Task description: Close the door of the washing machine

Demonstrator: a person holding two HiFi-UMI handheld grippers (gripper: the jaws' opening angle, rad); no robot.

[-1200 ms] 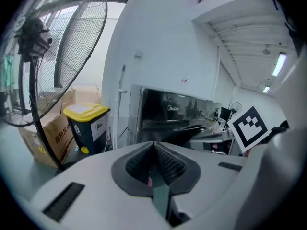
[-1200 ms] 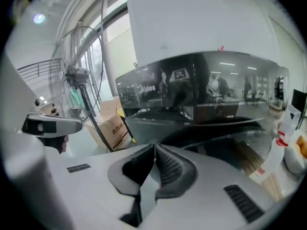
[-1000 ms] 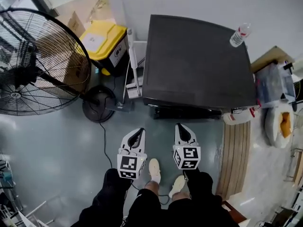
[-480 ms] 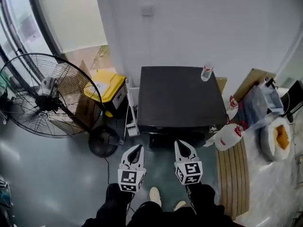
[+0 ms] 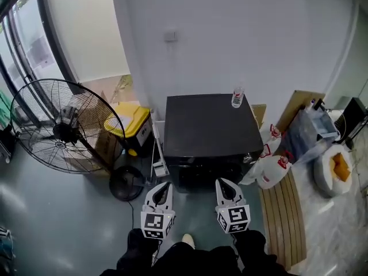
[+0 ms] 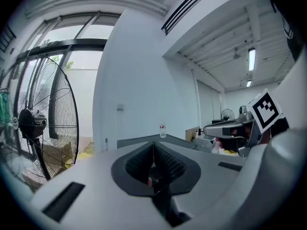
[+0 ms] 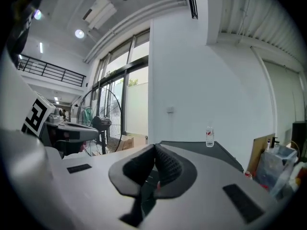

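The black washing machine (image 5: 210, 134) stands against the white wall, seen from above in the head view. Its front face (image 5: 207, 176) is dark and in shadow, so I cannot tell how the door stands. My left gripper (image 5: 163, 187) and right gripper (image 5: 225, 183) hang side by side just in front of that face, clear of it. Both are shut with nothing between the pads. In the left gripper view the left gripper (image 6: 153, 146) points level over the machine's top (image 6: 139, 140). The right gripper (image 7: 155, 150) looks across that same top (image 7: 216, 151).
A small plastic bottle (image 5: 237, 97) stands at the machine's back right corner. A large floor fan (image 5: 63, 128) and a yellow bin (image 5: 133, 119) are at the left. White jugs (image 5: 270, 171), a slatted wooden board (image 5: 282, 217) and a bag (image 5: 307, 131) crowd the right.
Both grippers have risen together, still shut and side by side. The head view has lifted too, so the machine looks smaller and more of the wall shows.
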